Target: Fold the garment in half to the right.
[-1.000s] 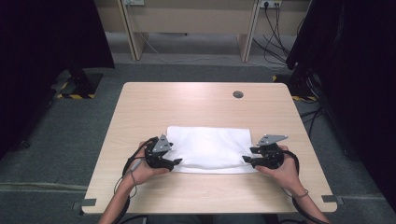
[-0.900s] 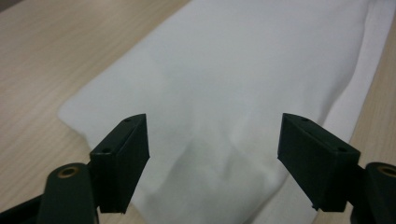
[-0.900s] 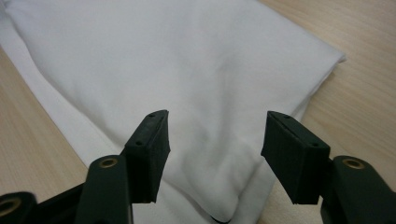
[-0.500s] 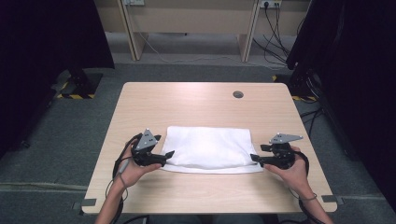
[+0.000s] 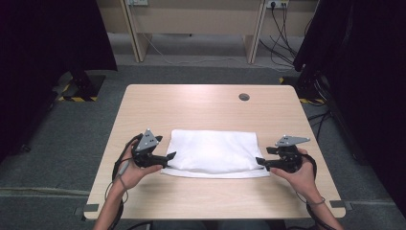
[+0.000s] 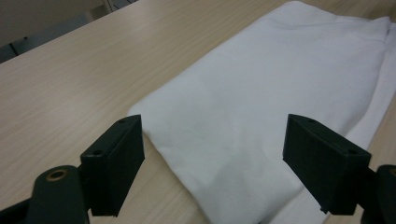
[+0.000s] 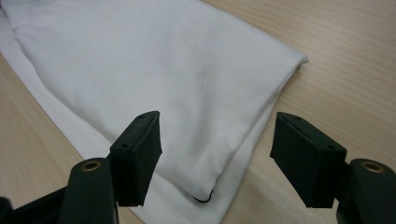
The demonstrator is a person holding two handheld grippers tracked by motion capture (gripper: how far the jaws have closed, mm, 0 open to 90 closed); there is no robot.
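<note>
Folded white cloth (image 5: 214, 152) lay at lower centre of the wooden table (image 5: 201, 103). Left gripper (image 5: 168, 157) and right gripper (image 5: 259, 161) were held at its ends, jaws wide apart, nothing gripped.

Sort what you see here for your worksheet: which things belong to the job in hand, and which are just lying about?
Belonging to the job:
- folded white cloth on the table
- left tongs, open at the cloth's left end
- right tongs, open at its right end

Just lying about:
- round grommet in the tabletop
- cables on the floor behind
- second table at the back
</note>
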